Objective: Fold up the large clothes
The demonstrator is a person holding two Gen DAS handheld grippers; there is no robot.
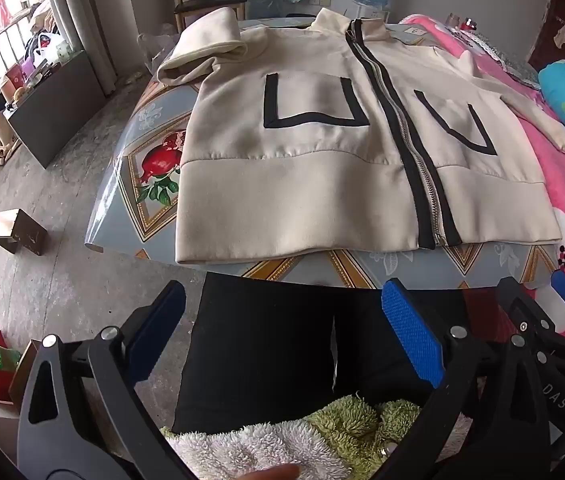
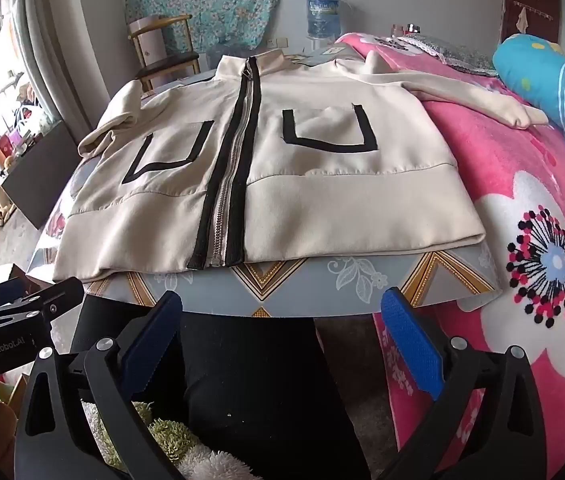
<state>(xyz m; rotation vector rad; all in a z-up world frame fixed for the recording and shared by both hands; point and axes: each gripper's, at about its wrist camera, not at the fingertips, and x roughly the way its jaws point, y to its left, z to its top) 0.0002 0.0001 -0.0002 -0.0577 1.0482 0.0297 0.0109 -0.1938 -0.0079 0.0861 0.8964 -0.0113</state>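
A cream zip-up jacket with black zipper trim and two black U-shaped pocket outlines lies front up on the patterned table, hem toward me. It also shows in the right wrist view. Its left sleeve is folded over at the shoulder; its right sleeve stretches out over the pink blanket. My left gripper is open and empty, held short of the table's near edge. My right gripper is open and empty too, beside it, also below the near edge.
A bed with a pink flowered blanket adjoins the table on the right, with a blue pillow. A wooden chair and a water bottle stand beyond. A dark cabinet and a small box are on the left floor.
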